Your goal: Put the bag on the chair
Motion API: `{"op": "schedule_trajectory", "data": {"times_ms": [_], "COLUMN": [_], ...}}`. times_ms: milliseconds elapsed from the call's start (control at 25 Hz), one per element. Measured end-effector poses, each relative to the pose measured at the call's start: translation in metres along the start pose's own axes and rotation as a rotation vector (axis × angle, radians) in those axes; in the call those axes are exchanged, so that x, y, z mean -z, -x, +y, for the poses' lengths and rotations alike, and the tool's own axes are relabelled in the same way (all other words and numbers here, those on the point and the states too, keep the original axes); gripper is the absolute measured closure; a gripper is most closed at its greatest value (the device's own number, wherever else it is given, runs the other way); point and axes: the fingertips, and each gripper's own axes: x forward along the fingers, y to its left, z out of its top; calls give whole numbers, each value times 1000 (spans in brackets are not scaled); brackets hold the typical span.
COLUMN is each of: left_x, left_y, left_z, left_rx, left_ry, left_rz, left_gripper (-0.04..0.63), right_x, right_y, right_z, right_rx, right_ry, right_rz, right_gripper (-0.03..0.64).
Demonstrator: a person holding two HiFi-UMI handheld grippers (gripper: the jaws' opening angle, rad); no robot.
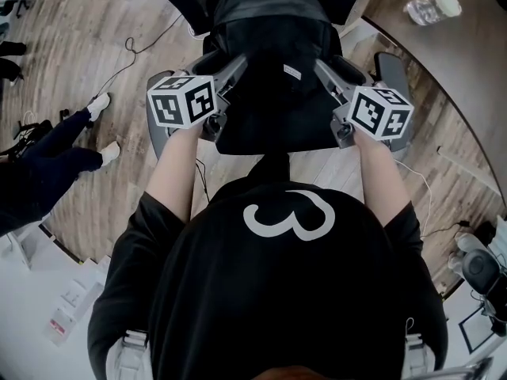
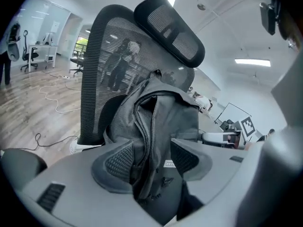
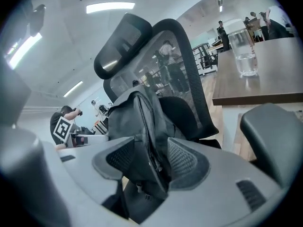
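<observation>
On black mesh office chair (image 2: 94, 79): dark grey fabric backpack (image 1: 273, 62) is set.
Left gripper (image 2: 151, 160), right gripper (image 3: 149, 161): spread wide, backpack unclamped between.
Withdrawal: best drawn straight back.

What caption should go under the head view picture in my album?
Left gripper and right gripper, jaws open, flank the black bag on the office chair.

An open-plan office: a mesh-backed desk chair (image 2: 94, 65) stands ahead of the left hand-held gripper (image 2: 151, 162), cables (image 2: 52, 105) trail over plank flooring (image 2: 28, 86) to its left, strip lights (image 2: 252, 61) hang above, and more chairs (image 2: 32, 56) stand far beyond.
</observation>
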Motion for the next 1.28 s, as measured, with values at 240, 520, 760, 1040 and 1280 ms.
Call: {"op": "schedule_trajectory", "data": {"times_ms": [240,520,760,1040,1280], "left_x": [10,27,37,55,65], "left_y": [32,63,95,138,171], "left_z": [-14,-52,-102,-177,-248], "left_rx": [-37,21,138,293,422], "left_ry": [5,38,72,-38,-116], "left_rz": [-46,-52,-67,-62,-92], "left_gripper": [362,364,367,498,546], "right_x": [-1,2,16,37,44], "right_y": [36,83,117,165,222], "right_z": [26,70,104,147,169], "right_rx": [-26,-114,-154,-249,-279], "right_ry": [62,-1,36,75,119], "right_rz": [-37,-102,-109,-106,-149], "right_gripper": [407,408,500,568,586]}}
